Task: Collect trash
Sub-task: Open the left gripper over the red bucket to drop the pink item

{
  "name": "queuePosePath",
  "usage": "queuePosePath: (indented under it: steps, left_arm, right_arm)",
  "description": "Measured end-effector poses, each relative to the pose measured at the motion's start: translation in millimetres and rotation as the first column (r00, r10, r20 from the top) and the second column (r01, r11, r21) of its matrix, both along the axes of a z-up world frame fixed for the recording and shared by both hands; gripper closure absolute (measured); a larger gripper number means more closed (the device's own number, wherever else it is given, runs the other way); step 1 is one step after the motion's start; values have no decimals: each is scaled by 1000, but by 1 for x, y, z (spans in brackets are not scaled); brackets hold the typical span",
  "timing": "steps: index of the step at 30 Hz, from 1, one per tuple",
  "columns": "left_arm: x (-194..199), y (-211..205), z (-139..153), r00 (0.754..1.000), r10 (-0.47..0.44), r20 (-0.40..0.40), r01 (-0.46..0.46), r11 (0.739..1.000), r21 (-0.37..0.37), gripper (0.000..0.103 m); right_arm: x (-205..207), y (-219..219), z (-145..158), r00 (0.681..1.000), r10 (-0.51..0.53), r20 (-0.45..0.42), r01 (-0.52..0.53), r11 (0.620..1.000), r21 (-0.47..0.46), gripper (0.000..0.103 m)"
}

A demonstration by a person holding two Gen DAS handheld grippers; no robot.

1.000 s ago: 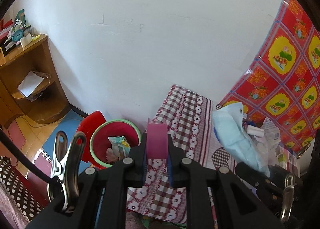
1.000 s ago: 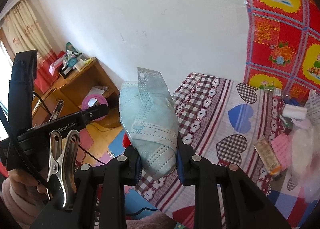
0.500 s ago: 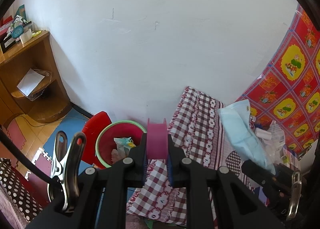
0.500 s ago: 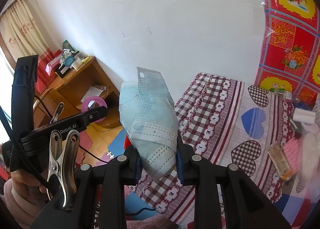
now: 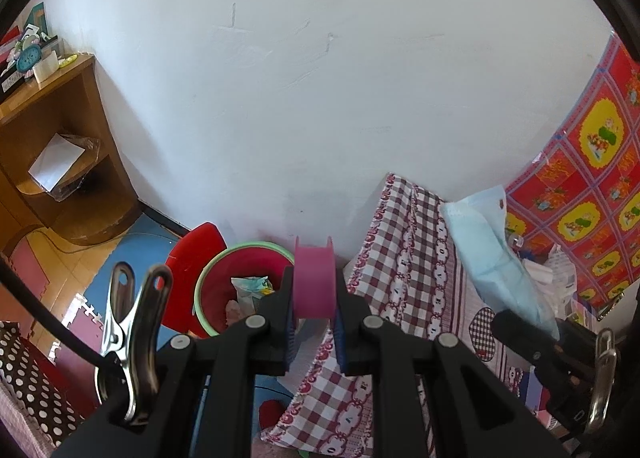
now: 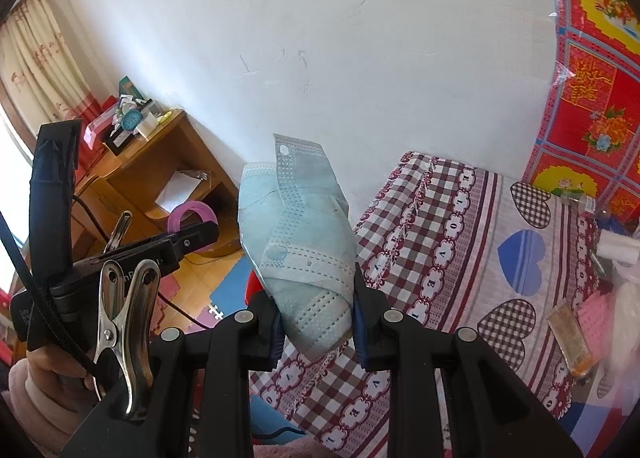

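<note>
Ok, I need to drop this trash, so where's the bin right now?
In the left wrist view the red bin with the green rim sits on the floor at lower centre-left, against the white wall, just left of the checked cloth, with wrappers already inside.

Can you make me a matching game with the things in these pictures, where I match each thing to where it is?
Things:
1. pink spool
2. blue face mask
3. red bin
4. orange tube

Places:
A. lying on the checked cloth
B. on the floor beside the cloth-covered table
C. clamped in the left gripper
D. clamped in the right gripper

Pairs: 1-C, 2-D, 3-B, 4-A
</note>
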State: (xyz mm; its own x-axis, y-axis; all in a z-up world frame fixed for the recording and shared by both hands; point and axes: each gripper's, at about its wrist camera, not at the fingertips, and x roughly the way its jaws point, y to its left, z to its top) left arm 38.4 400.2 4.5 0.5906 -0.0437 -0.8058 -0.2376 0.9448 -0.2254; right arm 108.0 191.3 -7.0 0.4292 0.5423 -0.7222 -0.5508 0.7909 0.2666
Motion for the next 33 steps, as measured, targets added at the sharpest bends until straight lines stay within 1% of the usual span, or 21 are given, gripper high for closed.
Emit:
queuePosePath:
  steps: [10,18,25,33]
  left_arm:
    - [15,20,-18,1000,0,-17,0,1000,-14,87]
    - [25,39,-44,999,18,-47,-19,1000,-20,87]
    - [40,55,-77,997,25,-80,-30,998,-59,87]
    - [60,66,-133,991,19,-132,-30,996,-81,87]
  right_arm:
    - [15,23,-9,1000,13,-6,-13,1000,-18,76]
    - [26,38,-19,999,28,-23,-29,999,-35,76]
    - [32,54,-28,998,48,-41,-50,997,-57,76]
    - [40,61,-38,997,41,-58,-45,996,-73,76]
